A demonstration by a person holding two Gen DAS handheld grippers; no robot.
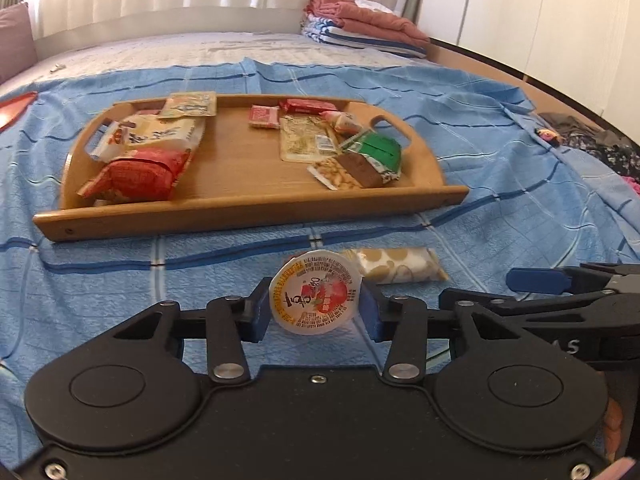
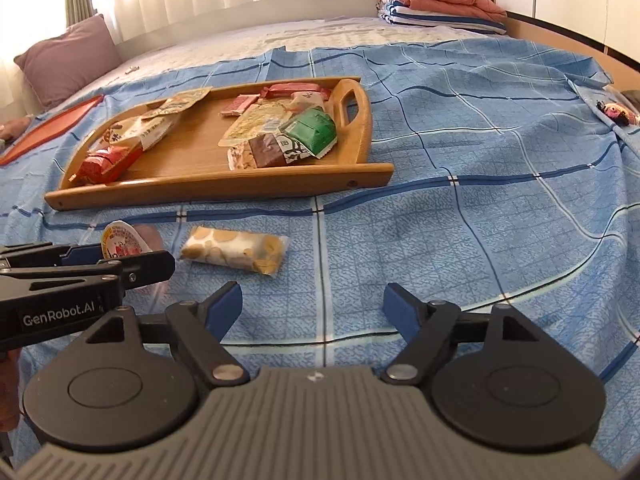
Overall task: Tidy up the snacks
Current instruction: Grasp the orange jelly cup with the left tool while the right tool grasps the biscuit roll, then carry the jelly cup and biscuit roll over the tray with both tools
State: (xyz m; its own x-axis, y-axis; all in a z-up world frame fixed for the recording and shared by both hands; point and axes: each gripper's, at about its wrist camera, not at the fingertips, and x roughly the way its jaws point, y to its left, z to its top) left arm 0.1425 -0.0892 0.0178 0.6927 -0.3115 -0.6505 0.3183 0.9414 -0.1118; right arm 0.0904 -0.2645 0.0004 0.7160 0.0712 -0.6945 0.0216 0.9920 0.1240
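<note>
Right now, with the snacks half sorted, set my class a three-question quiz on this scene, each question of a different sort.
1. True or false: the left gripper is shut on the jelly cup.
2. Which packet still lies on the blanket, off the tray?
A. green packet
B. spotted packet
C. red packet
3. Fill in: the right gripper stands ____ with nothing between its pads.

Key: 1 true; 2 B; 3 open
</note>
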